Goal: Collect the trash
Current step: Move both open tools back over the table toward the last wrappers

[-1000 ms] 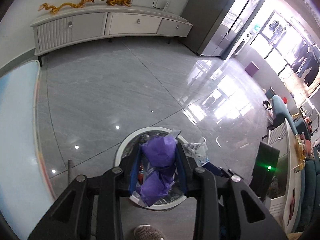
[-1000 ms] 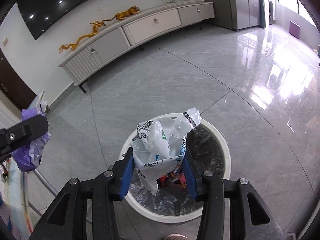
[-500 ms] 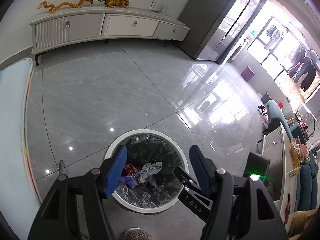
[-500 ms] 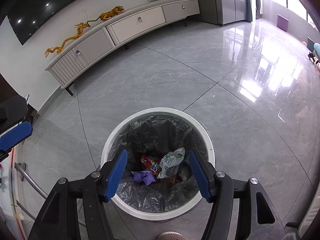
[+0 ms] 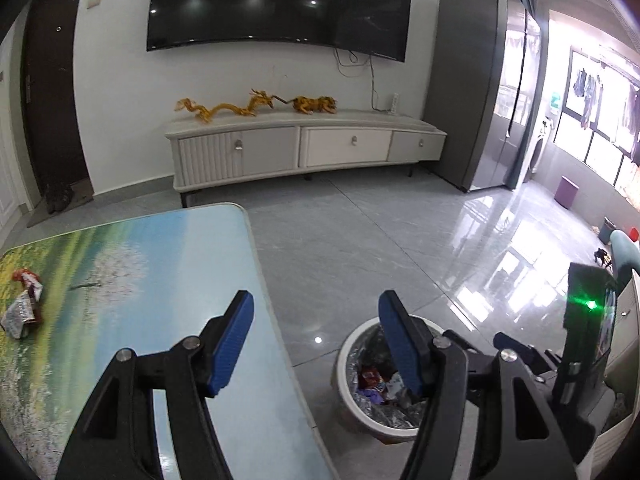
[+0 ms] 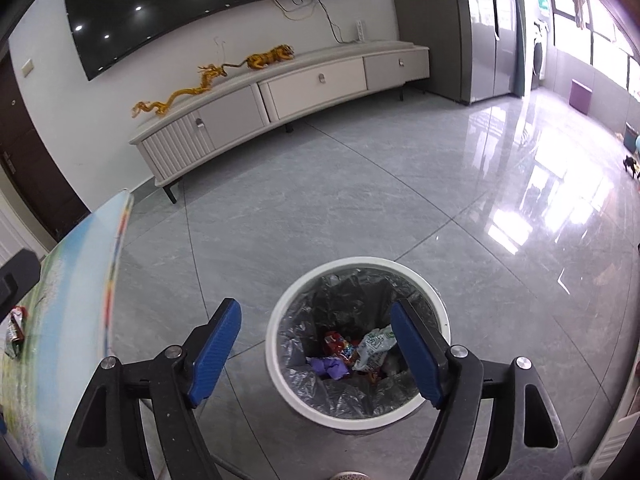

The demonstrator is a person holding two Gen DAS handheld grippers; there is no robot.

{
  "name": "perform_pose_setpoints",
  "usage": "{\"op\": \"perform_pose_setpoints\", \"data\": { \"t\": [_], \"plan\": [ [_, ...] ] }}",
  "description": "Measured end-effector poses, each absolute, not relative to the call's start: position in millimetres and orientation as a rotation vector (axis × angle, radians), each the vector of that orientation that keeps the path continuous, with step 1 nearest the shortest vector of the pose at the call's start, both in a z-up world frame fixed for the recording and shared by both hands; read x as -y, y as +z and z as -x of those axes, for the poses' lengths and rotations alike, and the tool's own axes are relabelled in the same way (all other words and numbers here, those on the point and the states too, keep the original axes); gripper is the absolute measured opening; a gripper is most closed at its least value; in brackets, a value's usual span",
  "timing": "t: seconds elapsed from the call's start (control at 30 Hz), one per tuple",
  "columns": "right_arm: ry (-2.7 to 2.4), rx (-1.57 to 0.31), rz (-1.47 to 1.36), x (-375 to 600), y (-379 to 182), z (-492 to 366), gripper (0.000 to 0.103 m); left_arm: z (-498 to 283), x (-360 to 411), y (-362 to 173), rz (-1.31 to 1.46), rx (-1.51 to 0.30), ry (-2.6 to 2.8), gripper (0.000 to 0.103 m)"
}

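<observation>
**Two claws wide apart, nothing gripped**

Two claws, both spread wide, both empty. Left claw [image 5: 316, 340] held above the desk edge, one blue pad [image 5: 232, 344] over the desk [image 5: 160, 272], the other over the bin [image 5: 348, 364]. Right claw [image 6: 316, 354] poised above the floor beside the bin [image 6: 360, 416], right pad [image 6: 416, 352] overlapping the bin's rim in view, left pad over bare tile.

Inside the bin, lined with a dark plastic bag [image 6: 344, 300]: a purple crumpled scrap [image 6: 330, 368], a white and green wrapper [image 6: 374, 346], a red wrapper [image 6: 340, 344], all lying at the bottom. Same heap seen partly from the left wrist view, half hidden behind the claw's right pad.

Out on the desk, printed with a landscape of sky and meadow: several crumpled red and white wrappers [image 5: 24, 304] near the far left edge, well apart from the left claw. Same wrappers [image 6: 14, 330] glimpsed at the left margin of the right wrist view.

Farther out: grey glossy floor tiles [image 6: 360, 200], a long white cabinet [image 5: 304, 148] against the wall, golden dragon figure [image 5: 224, 108] and golden tiger figure [image 5: 314, 104] on top, a large dark television [image 5: 280, 4] mounted above. Tall grey fridge [image 5: 476, 80] to the right, bright windows beyond.
</observation>
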State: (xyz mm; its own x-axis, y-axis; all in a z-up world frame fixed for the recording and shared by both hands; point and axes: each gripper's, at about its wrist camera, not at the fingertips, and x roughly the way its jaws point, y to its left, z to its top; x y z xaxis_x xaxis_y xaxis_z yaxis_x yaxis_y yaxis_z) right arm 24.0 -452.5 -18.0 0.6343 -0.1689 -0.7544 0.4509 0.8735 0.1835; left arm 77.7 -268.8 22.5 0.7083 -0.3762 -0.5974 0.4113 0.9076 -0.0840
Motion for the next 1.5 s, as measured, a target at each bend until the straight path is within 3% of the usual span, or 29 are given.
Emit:
{"op": "perform_pose_setpoints", "data": {
  "t": [0.57, 0.73, 1.5],
  "plan": [
    [-0.243, -0.726, -0.155, 337.5, 43.7, -26.6, 0.092, -27.2, 114.1, 67.2, 0.006, -0.517, -0.206, 0.063],
    [-0.216, -0.717, -0.108, 307.1, 53.4, -26.6, 0.093, -14.7, 78.3, 73.2, 0.055, -0.491, -0.165, 0.073],
    [-0.021, -0.725, 0.079, 181.5, 58.7, -38.0, 0.093, -15.9, -49.9, 43.7, 0.192, -0.553, -0.056, 0.074]
  ]
}}
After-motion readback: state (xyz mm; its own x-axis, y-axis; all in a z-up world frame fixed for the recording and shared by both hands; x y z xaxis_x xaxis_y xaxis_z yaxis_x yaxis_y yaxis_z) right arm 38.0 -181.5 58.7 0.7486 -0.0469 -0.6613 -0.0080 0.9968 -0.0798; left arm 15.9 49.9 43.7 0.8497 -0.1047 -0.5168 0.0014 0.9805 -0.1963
